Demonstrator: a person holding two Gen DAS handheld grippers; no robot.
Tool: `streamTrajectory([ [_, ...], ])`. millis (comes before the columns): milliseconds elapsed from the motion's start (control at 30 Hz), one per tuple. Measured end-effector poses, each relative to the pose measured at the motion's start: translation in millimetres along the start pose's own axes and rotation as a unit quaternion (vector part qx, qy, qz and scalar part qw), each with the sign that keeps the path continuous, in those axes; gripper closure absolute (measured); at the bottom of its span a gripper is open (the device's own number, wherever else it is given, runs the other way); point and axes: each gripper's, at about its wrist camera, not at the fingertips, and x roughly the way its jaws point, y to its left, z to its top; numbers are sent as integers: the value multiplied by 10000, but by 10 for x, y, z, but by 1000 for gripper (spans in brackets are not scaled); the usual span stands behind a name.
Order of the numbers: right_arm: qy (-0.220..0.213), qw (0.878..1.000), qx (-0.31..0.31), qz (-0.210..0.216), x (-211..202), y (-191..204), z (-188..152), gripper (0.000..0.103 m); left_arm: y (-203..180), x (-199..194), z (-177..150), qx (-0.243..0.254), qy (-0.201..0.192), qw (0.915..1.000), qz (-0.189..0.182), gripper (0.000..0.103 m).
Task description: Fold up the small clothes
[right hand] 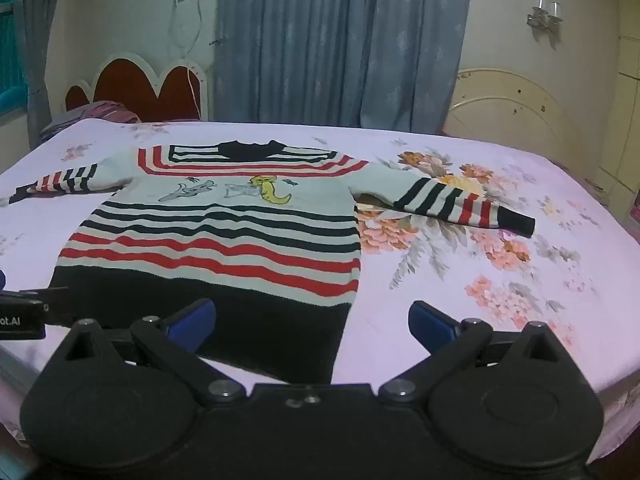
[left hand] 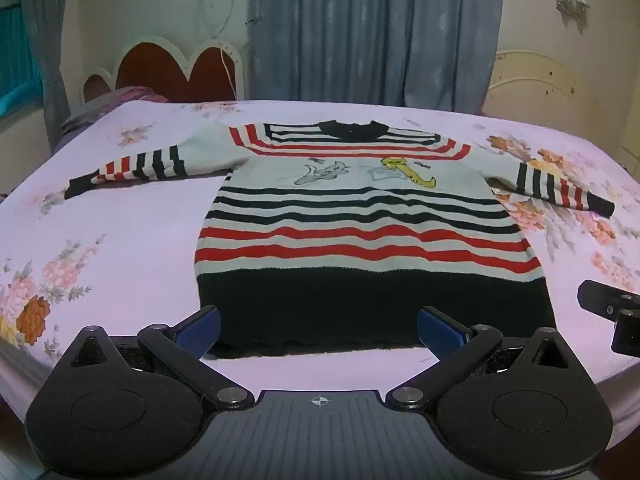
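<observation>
Above the near edge of the bed hover two grippers, left gripper and right gripper, both spread wide with nothing gripped; beyond them one striped sweater lies flat, its two sleeves outstretched; behind hang curtains.

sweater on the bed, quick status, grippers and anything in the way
Left gripper and right gripper: jaws wide open, holding nothing, short of the hem. Sweater flat on the bedsheet, sleeves spread, unfolded. Nothing lying on it.
</observation>
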Motion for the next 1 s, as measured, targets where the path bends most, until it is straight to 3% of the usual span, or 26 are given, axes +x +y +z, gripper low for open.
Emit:
streamTrajectory([
  [133, 33, 10000, 42, 32, 3, -10, -4, 1, 49, -67, -47, -3, -119, 9999, -39, 0],
  [1000, 60, 10000, -43, -3, 14, 68, -10, 1, 63, -67, -31, 21, 17, 10000, 49, 0],
])
